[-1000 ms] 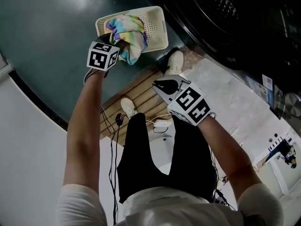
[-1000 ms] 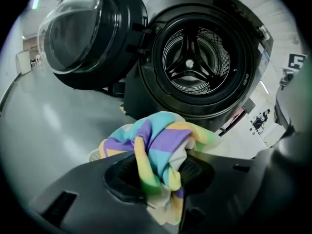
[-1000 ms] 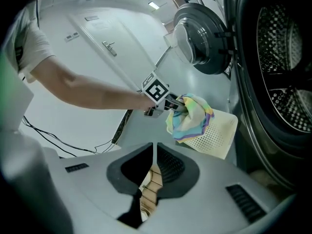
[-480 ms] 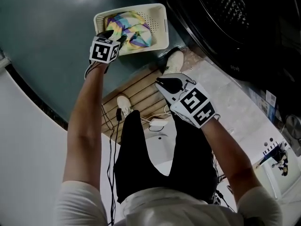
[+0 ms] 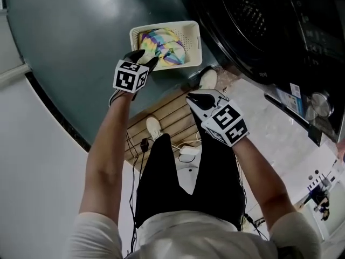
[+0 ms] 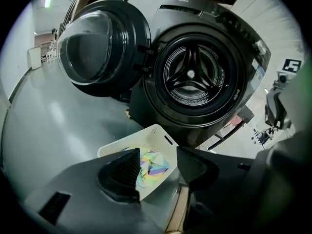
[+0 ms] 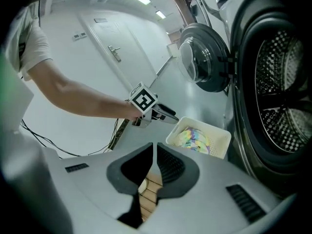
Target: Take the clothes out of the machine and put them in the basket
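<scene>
Rainbow-dyed garment [image 5: 164, 46] lies in the white basket [image 5: 192, 30] on the floor beside the machine [image 6: 192, 77]. Left claw [image 5: 145, 58], above the basket rim, is closing on nothing. Right claw [image 5: 195, 99] is pressed together, empty. Risk: a low left claw could snag the fabric and drag it out.

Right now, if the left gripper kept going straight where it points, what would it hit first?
Likely the rainbow cloth in the white basket, framed between the left gripper's empty, closing fingers; depth is uncertain.
</scene>
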{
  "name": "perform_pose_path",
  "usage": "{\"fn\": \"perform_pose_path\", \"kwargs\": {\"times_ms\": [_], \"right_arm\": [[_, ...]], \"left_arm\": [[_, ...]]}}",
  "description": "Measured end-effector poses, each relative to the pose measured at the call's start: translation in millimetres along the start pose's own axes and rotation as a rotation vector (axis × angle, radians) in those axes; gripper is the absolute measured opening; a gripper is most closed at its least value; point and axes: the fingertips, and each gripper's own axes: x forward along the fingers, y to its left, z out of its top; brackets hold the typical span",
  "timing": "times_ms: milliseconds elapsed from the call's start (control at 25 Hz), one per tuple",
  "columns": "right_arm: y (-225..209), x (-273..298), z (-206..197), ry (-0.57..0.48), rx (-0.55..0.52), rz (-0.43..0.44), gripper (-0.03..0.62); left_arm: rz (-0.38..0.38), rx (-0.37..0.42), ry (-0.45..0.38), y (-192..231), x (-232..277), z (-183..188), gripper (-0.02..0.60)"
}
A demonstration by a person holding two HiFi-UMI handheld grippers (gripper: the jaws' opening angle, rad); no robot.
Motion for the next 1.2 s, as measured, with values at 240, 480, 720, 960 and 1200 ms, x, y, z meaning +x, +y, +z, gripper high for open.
{"fn": "perform_pose_path", "kwargs": {"times_ms": [240,480,720,960,1200], "right_arm": [[37,-31,29,-0.101,-0.021,-0.062,0.029],[84,-66,62,-0.205,-0.04,-0.098,0.029],[138,-104,87,-0.272,-0.075,-0.126,0.029],[178,-138,101,-0.302,-0.105,-0.152,0.029],[223,-174,112,-0.348,-0.126,-0.146,0.028]], "left_arm": [[-0.039,0.07,-0.082,-43,-91,25,0.201],[-0.098,0.128,-0.17,-96,-192,40,0.137],[-0.15,0.182,-0.252,-156,-292,50,0.066],[-0.186,0.203,-0.33,-205,-371,62,0.038],[-0.216,0.215,-0.379,-245,-438,59,-0.002]]}}
